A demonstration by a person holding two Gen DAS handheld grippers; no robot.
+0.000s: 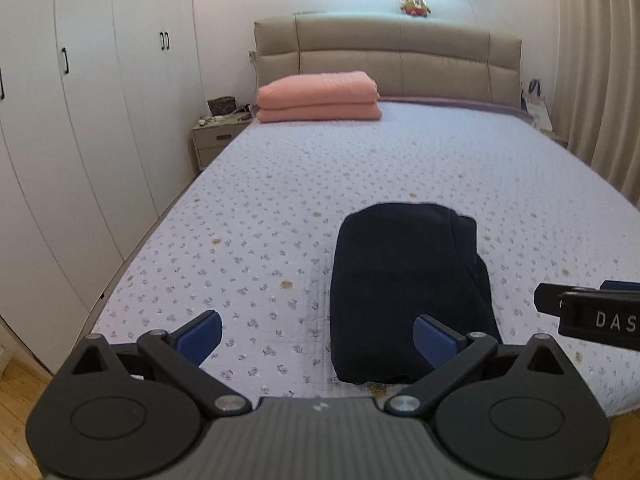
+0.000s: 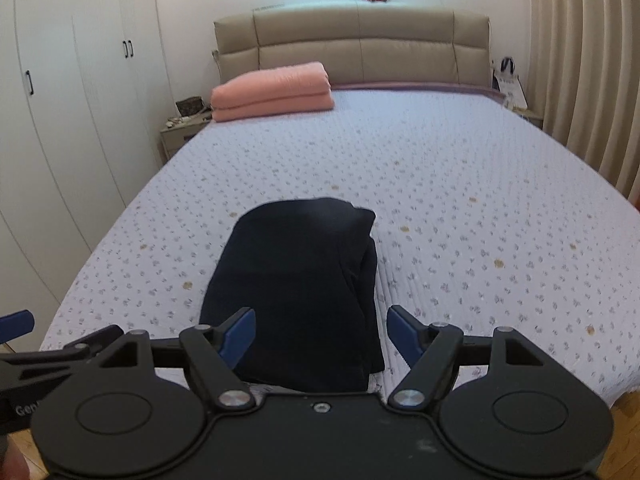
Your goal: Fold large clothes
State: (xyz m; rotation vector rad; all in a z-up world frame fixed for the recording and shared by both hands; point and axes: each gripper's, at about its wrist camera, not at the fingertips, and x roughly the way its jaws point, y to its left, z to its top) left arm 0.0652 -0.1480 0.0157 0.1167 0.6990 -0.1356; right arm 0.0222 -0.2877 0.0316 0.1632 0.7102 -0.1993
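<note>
A dark navy garment (image 1: pixel 408 288) lies folded into a compact rectangle near the foot of the bed; it also shows in the right wrist view (image 2: pixel 304 288). My left gripper (image 1: pixel 318 334) is open and empty, held above the bed just left of the garment's near end. My right gripper (image 2: pixel 322 330) is open and empty, held over the garment's near end without touching it. Part of the right gripper (image 1: pixel 592 312) shows at the right edge of the left wrist view.
The bed (image 1: pixel 280 200) has a pale floral quilted cover. A folded pink blanket (image 1: pixel 318 96) lies by the beige headboard (image 1: pixel 400 56). White wardrobes (image 1: pixel 80 120) stand left, a nightstand (image 1: pixel 216 136) beside the bed, curtains (image 1: pixel 600 80) right. The floor (image 1: pixel 16 392) is wood.
</note>
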